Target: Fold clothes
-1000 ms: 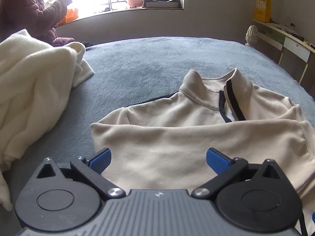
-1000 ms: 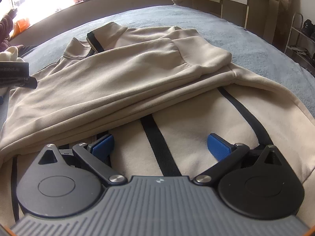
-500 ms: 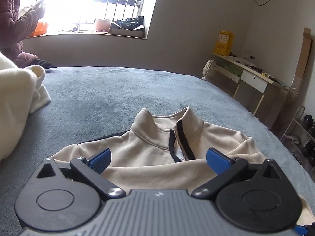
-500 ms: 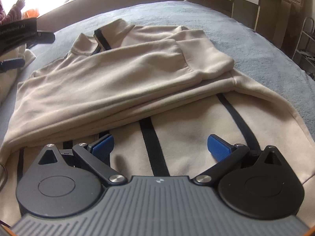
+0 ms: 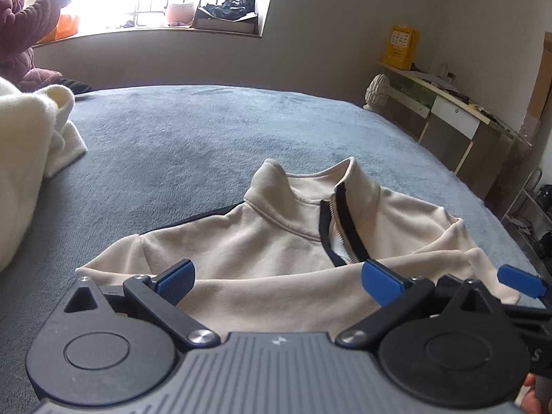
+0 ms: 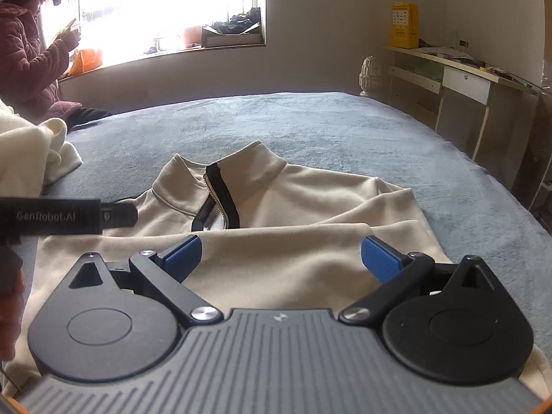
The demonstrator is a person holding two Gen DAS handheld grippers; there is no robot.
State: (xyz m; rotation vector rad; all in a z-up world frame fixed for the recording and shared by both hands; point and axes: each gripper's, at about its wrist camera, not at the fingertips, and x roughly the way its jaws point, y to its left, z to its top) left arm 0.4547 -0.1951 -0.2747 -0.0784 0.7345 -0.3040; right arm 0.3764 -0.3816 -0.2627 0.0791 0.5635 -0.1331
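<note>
A beige zip-neck pullover point(image 5: 276, 252) with black trim lies on the grey-blue bed, collar pointing away, a sleeve folded across its chest point(image 6: 293, 252). My left gripper point(image 5: 279, 281) hovers open above the pullover's near left part, nothing between its blue pads. My right gripper point(image 6: 281, 257) is open too, above the folded sleeve, holding nothing. In the left wrist view the right gripper's blue fingertip point(image 5: 521, 284) shows at the right edge. The left gripper's black body point(image 6: 65, 215) shows at the left in the right wrist view.
A heap of cream fabric point(image 5: 24, 158) lies on the bed's left side. A person in a maroon jacket point(image 6: 27, 58) sits at the far left by the window. A desk point(image 5: 455, 117) and shoe rack point(image 5: 538, 214) stand along the right wall. Bare blanket point(image 5: 214, 127) stretches beyond the collar.
Both grippers have lifted and tilted up, so the views now reach the window and wall. The right gripper moved from the pullover's lower body toward the chest. Both stayed open.
</note>
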